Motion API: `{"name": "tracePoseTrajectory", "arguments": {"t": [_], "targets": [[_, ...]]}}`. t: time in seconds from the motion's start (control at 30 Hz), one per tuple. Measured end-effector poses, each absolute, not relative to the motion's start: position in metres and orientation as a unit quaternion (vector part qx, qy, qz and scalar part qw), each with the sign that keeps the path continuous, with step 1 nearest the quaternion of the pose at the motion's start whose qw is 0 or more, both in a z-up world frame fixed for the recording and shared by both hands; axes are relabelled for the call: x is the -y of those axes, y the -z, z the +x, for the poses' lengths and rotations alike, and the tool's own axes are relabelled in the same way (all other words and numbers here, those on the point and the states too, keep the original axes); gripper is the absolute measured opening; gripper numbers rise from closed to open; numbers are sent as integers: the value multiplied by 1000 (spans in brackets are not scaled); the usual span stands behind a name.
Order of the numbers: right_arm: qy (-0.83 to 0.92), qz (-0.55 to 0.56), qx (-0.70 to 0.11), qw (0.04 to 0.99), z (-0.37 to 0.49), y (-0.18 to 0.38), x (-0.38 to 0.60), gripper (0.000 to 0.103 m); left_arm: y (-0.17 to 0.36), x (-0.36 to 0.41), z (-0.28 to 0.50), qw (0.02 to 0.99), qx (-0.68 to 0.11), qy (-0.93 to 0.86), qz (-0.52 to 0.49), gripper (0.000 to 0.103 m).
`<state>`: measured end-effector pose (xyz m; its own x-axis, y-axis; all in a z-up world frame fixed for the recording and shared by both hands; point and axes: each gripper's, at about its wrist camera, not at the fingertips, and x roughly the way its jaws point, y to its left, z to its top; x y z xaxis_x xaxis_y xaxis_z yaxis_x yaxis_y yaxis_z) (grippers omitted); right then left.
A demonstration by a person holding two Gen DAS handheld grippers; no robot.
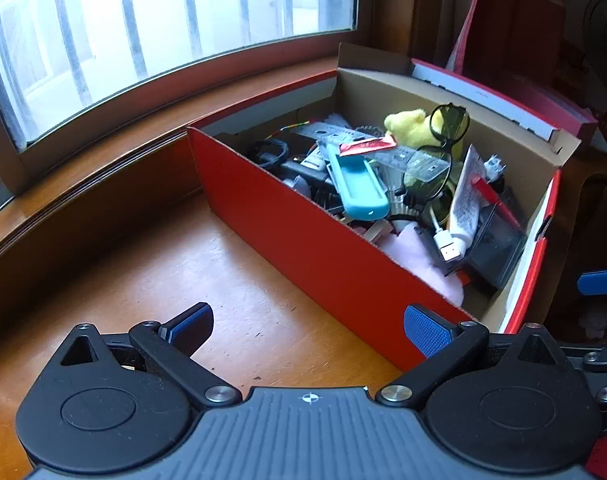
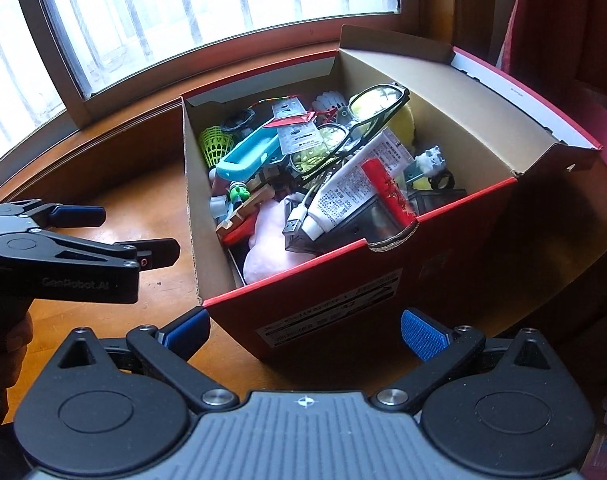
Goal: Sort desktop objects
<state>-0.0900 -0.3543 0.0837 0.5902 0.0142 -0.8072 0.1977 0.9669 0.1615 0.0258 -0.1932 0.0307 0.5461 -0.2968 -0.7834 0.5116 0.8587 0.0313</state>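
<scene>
Both tongs spread, empty, bare desk beside full box

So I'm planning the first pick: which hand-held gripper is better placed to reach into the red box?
Probably the right hand-held gripper: open and facing the red box with its contents straight ahead. The left hand-held gripper, also open, sits beside the box's long side over the desk.
</scene>
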Motion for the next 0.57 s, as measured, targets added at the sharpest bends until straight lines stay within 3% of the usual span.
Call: {"name": "tracePoseTrajectory", "arguments": {"t": [0.57], "targets": [[54, 124, -450, 883, -93, -79, 355, 102, -28, 197, 23, 862, -418, 259, 125, 103]]}}
